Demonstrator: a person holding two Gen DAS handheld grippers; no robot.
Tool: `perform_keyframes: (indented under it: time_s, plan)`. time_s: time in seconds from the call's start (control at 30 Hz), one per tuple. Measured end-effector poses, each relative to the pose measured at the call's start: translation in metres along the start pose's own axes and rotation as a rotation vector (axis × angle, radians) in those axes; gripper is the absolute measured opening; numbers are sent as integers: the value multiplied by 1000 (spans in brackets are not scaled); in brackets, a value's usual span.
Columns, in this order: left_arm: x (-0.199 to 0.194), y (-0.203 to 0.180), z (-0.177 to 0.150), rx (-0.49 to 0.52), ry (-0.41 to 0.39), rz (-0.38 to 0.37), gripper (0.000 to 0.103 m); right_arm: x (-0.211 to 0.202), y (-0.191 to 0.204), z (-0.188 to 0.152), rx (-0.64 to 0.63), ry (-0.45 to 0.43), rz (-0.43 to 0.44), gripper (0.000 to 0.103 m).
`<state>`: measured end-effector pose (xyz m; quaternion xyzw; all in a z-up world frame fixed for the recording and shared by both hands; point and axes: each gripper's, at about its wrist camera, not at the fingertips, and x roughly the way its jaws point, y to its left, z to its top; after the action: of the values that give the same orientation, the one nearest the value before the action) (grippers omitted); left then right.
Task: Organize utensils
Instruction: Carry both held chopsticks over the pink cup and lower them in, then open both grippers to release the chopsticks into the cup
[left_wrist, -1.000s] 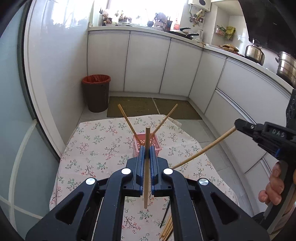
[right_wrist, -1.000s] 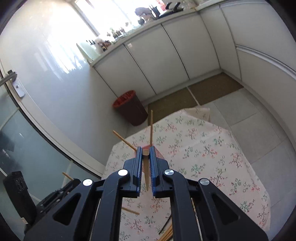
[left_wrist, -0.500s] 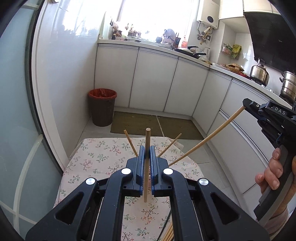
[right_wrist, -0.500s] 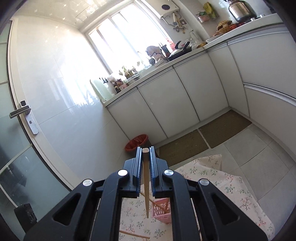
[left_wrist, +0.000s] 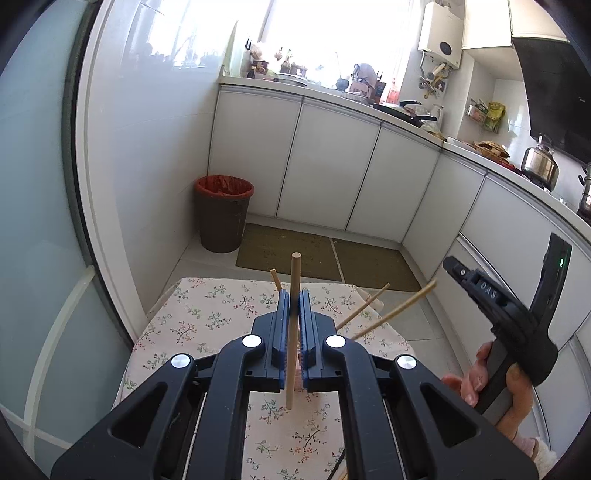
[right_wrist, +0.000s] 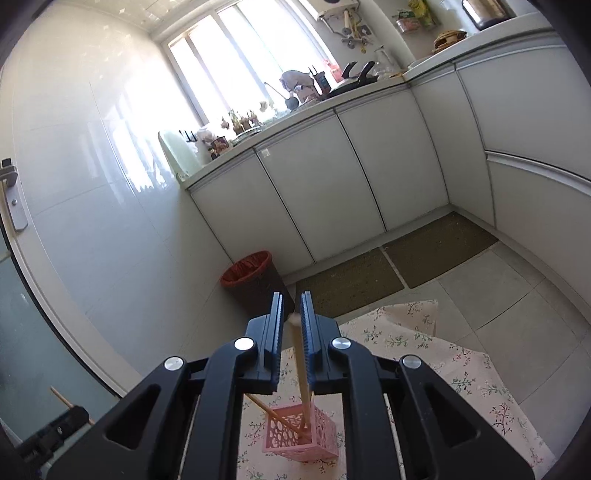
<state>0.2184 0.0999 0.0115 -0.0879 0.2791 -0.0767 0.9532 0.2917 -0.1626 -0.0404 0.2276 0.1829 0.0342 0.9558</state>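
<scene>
My left gripper (left_wrist: 294, 295) is shut on an upright wooden chopstick (left_wrist: 291, 354) above the floral table. The pink perforated basket (right_wrist: 295, 439) stands on the cloth, hidden behind my left jaws in the left wrist view; only chopstick ends (left_wrist: 364, 308) poke out past them. My right gripper (right_wrist: 290, 299) hangs over the basket and its jaws are opening. A chopstick (right_wrist: 301, 365) stands loose between them, leaning by the right pad, its lower end inside the basket. Another chopstick (right_wrist: 264, 406) leans left in the basket. The right gripper (left_wrist: 458, 271) shows at the right, held by a hand.
The table with its floral cloth (right_wrist: 461, 373) ends close beyond the basket. On the floor behind are a dark bin with a red liner (left_wrist: 223, 212) and two brown mats (left_wrist: 288, 251). White cabinets (left_wrist: 325, 166) run along the back and right.
My right gripper swung over the basket and its jaws parted; its chopstick now stands in the basket. My left gripper lifted and tilted up, still gripping its chopstick.
</scene>
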Motion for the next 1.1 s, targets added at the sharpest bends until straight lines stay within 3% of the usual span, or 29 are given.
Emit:
perform_keyframes:
  time_s: [0.07, 0.13, 0.2, 0.33, 0.53, 0.67, 0.73, 0.87, 1.03, 1.1]
  plan:
    - [4, -3, 8, -5, -18, 9, 4, -8, -1, 2, 5, -9, 0, 25]
    - [7, -9, 16, -11, -43, 19, 5, -22, -4, 6, 27, -26, 9, 46]
    - [10, -13, 24, -20, -63, 14, 5, -35, -7, 10, 34, -39, -4, 48]
    - [19, -24, 36, -17, -88, 13, 5, -55, -24, 6, 70, -19, -35, 63]
    - [41, -36, 38, -23, -82, 2, 5, -56, -53, -14, 86, 82, -118, 65]
    - [67, -41, 27, 2, -45, -2, 6, -56, -60, -19, 85, 109, -128, 69]
    - [75, -38, 18, 5, -28, -1, 19, -59, -60, -19, 62, 99, -135, 72]
    - [62, -26, 12, -69, -51, -27, 30, -61, -62, -20, 45, 105, -156, 75]
    - [28, -24, 2, -105, -108, -47, 53, -56, -80, -25, 116, 205, -187, 75]
    - [19, -27, -3, -102, -110, -51, 58, -53, -92, -33, 147, 271, -207, 75]
